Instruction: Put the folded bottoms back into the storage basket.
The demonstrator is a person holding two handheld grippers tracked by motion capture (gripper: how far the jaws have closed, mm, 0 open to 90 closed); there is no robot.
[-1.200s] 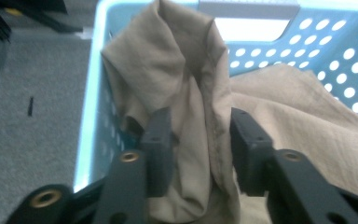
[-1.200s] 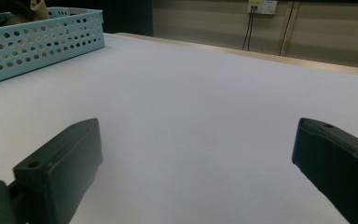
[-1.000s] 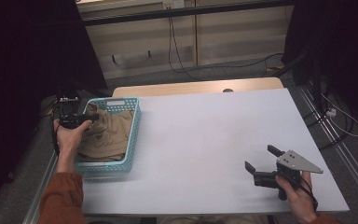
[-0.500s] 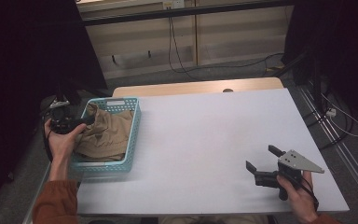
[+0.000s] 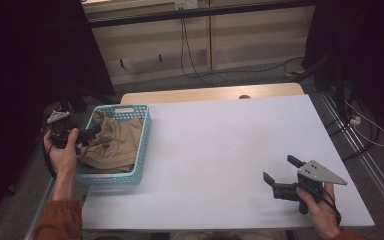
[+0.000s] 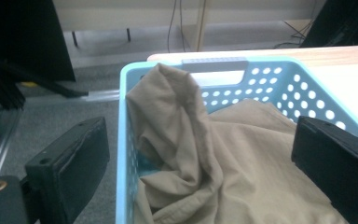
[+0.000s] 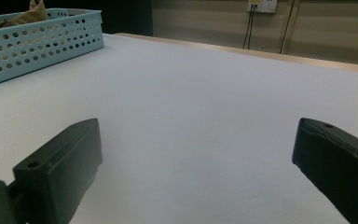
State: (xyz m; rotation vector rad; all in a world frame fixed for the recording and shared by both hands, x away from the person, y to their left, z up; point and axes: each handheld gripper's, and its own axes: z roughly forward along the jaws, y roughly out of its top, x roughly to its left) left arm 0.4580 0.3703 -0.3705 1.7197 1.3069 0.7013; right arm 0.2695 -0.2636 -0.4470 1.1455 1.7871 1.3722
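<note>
At the table's left edge, I am holding my left gripper over the near-left rim of the basket, jaws spread wide and gripping nothing; one jaw is hanging outside the wall, the other over the cloth. That tan cloth is lying bunched inside the basket, one fold rising against the left wall. Across the bare white table, near its right front corner, I am keeping my right gripper low, jaws wide apart and empty, pointing toward the basket.
</note>
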